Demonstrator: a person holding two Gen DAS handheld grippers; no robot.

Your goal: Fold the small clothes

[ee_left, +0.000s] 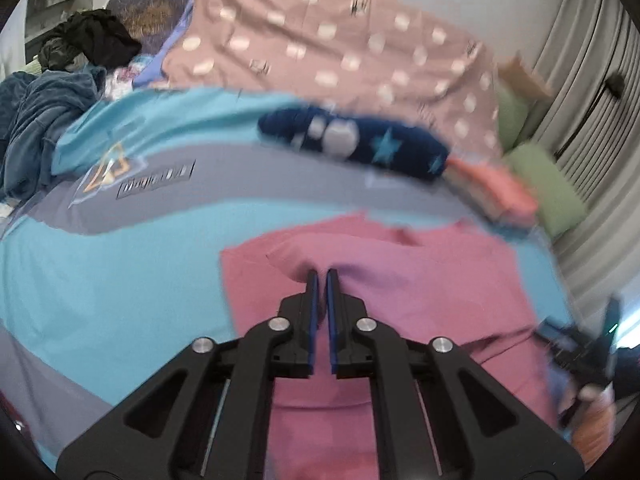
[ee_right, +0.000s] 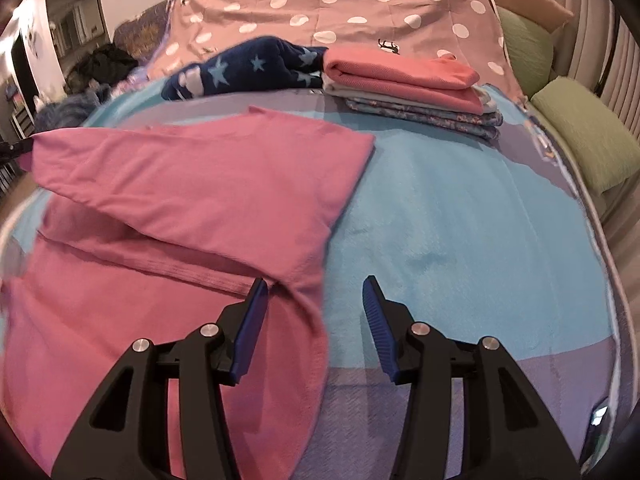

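Small pink knit garment (ee_right: 168, 208): spread on blue-and-grey striped bedspread (ee_right: 460, 216), near edge; one flap folded over diagonally, its point lifted toward left of right-wrist view. Long axis: cannot tell for certain, seemingly near to far across the bed.

Left gripper (ee_left: 322, 276): jaws nearly closed, tips at a raised pink fold; grip likely, pads' contact not plain.

Right gripper (ee_right: 316, 284): jaws half-spread, empty, straddling the garment's right edge.

Step judged: mid-fold, flap being laid. Next: set flap flat, align edges.

Beyond: stack of folded clothes (ee_right: 412, 88), coral piece on top; navy star-patterned fleece (ee_right: 248, 68).
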